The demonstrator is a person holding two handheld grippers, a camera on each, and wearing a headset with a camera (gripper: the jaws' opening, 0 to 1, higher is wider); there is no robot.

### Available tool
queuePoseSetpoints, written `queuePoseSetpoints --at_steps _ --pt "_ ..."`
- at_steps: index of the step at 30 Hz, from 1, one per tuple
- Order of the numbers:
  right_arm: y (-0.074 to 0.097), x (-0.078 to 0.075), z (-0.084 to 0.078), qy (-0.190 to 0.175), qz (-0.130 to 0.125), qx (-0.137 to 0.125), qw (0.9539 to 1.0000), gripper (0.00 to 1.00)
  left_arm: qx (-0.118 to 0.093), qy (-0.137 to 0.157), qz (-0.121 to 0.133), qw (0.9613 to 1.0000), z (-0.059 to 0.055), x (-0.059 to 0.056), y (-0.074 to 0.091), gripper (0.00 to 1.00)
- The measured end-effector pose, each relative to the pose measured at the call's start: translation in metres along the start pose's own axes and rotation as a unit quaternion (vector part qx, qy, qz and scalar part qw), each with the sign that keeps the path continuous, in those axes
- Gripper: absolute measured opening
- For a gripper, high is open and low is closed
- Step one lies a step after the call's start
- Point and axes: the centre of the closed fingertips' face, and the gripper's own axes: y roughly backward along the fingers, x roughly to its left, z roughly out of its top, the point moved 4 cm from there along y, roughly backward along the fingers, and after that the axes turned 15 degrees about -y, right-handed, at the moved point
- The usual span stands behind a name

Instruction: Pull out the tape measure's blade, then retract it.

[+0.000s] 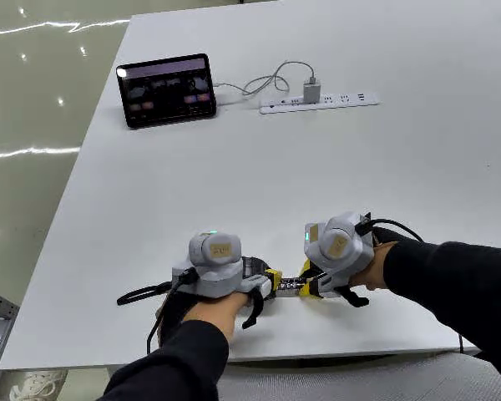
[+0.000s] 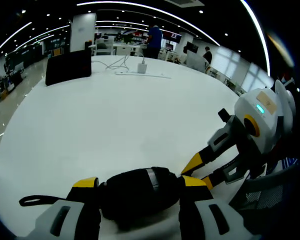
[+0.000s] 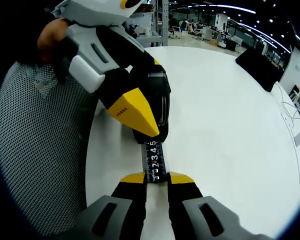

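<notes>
The black tape measure case (image 2: 140, 192) rests on the white table near its front edge, and my left gripper (image 2: 140, 184) is shut on its sides. A short length of blade (image 3: 154, 159) with printed numbers runs out of the case (image 3: 152, 102) to my right gripper (image 3: 156, 178), which is shut on the blade's tip. From the head camera, the case (image 1: 257, 271) sits under the left gripper (image 1: 265, 284), the blade (image 1: 289, 285) bridges a small gap, and the right gripper (image 1: 305, 286) is just to its right. A black wrist strap (image 1: 138, 293) trails left.
A tablet (image 1: 166, 88) stands at the far left of the table (image 1: 342, 159), with a white power strip (image 1: 319, 102) and charger cable beside it. The table's front edge is close below the grippers. A mesh chair seat (image 3: 45, 150) lies under that edge.
</notes>
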Motion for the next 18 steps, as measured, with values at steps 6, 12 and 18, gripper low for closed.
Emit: queuePoseSetpoints --at_steps 6,12,18 --pt "-0.0012 -0.0001 0.0013 -0.009 0.004 -0.007 0.9999 0.11 0.000 -0.001 -0.001 1.0000 -0.0001 -0.0001 0.0001 0.59" --pt "-0.0052 0.0024 0.0063 -0.006 0.002 -0.004 1.0000 0.11 0.000 -0.004 -0.001 1.0000 -0.0002 -0.0001 0.0000 0.59" --pt "-0.0062 0.0018 0.0070 -0.019 0.007 -0.005 0.9998 0.11 0.000 -0.004 -0.003 1.0000 -0.0004 -0.0002 0.0006 0.59"
